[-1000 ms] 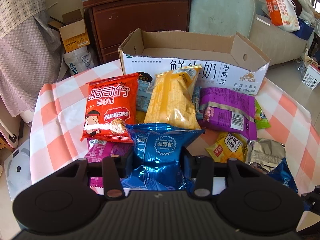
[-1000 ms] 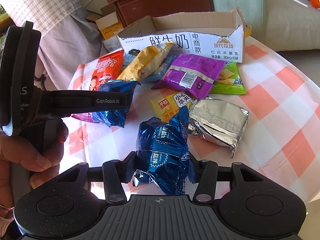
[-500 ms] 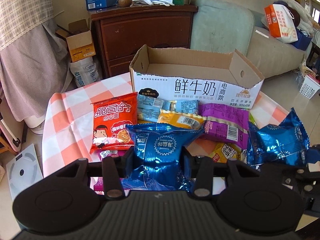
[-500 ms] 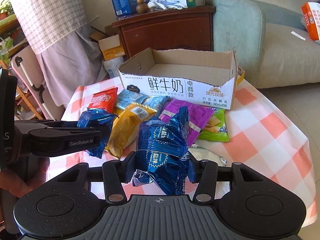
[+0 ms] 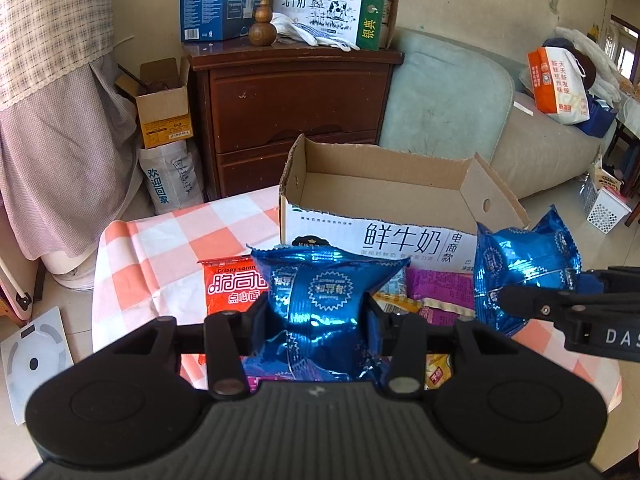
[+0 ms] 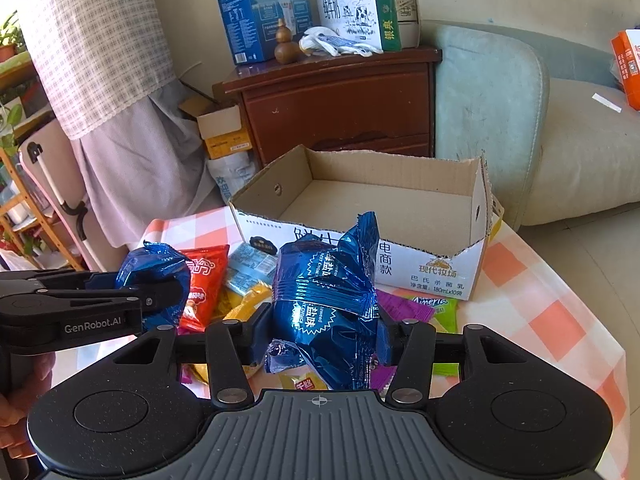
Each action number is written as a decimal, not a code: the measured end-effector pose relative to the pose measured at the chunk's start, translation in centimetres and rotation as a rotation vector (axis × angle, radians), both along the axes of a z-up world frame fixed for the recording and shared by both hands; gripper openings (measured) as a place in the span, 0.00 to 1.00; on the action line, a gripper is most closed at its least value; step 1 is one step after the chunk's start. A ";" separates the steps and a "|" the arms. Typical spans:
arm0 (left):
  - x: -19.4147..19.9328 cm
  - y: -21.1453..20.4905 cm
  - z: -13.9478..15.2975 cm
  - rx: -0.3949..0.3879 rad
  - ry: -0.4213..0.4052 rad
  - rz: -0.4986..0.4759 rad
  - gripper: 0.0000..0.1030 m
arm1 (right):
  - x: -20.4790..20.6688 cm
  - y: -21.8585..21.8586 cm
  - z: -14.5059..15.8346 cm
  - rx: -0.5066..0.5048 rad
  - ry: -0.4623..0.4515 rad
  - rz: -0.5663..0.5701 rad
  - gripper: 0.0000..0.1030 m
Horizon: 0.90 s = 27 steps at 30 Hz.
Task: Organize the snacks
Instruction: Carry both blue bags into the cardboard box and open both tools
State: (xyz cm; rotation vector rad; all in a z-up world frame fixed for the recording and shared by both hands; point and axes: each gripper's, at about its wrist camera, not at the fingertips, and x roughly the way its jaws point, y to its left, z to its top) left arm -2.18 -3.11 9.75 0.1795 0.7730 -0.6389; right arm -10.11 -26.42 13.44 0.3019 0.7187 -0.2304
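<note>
My left gripper point(image 5: 316, 320) is shut on a shiny blue snack packet point(image 5: 320, 292), held above the table. In the right wrist view my right gripper point(image 6: 320, 336) is shut on a second blue snack packet point(image 6: 328, 304). Each gripper shows in the other's view: the right one point(image 5: 532, 300) with its blue packet point(image 5: 524, 260), the left one point(image 6: 156, 296) with its packet point(image 6: 156, 268). An open cardboard box point(image 5: 384, 200) point(image 6: 476, 216) with nothing inside stands on the table just beyond both packets. More snack bags lie before the box, among them a red one point(image 5: 230, 288) point(image 6: 204, 284).
The table has an orange-and-white checked cloth point(image 5: 168, 248) point(image 6: 548, 300). A brown drawer cabinet point(image 5: 296, 112) with milk cartons on top stands behind the box. A sofa point(image 5: 452, 100) is at the right, a small open carton point(image 5: 162, 108) and a white scale point(image 5: 32, 360) on the floor at the left.
Both grippers have risen with their blue packets and now look over the box's front wall into it. The right gripper with its packet has come into the left wrist view.
</note>
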 end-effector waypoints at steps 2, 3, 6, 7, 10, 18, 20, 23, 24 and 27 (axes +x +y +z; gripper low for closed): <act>0.8 -0.3 0.2 -0.008 -0.001 0.008 0.43 | 0.4 -0.4 0.2 0.007 -0.026 0.004 0.47; 1.2 -0.6 0.4 -0.012 -0.008 0.012 0.43 | 0.7 -0.7 0.3 0.008 -0.037 0.001 0.47; 2.4 -1.5 1.1 -0.031 -0.041 0.021 0.43 | 1.5 -1.7 0.4 0.026 -0.066 -0.022 0.47; 2.8 -1.9 1.3 -0.038 -0.046 0.023 0.43 | 1.7 -2.0 0.4 0.032 -0.072 -0.031 0.47; 4.3 -3.5 1.8 -0.063 -0.053 0.023 0.43 | 2.7 -2.7 0.7 0.007 -0.105 -0.056 0.47; 8.1 -7.4 0.6 -0.046 -0.065 0.020 0.43 | 6.6 -5.3 0.0 0.008 -0.134 -0.136 0.47; 9.0 -8.1 0.4 -0.048 -0.054 0.024 0.43 | 7.5 -5.9 -0.3 0.025 -0.132 -0.159 0.47; 10.1 -9.0 0.2 -0.066 -0.042 0.023 0.43 | 8.6 -7.0 -0.9 0.043 -0.126 -0.208 0.48; 10.5 -9.3 0.0 -0.070 -0.039 0.024 0.43 | 8.9 -7.3 -1.1 0.052 -0.123 -0.225 0.48; 11.1 -10.3 -0.8 -0.047 -0.026 0.035 0.45 | 9.7 -8.2 -1.9 0.075 -0.110 -0.274 0.52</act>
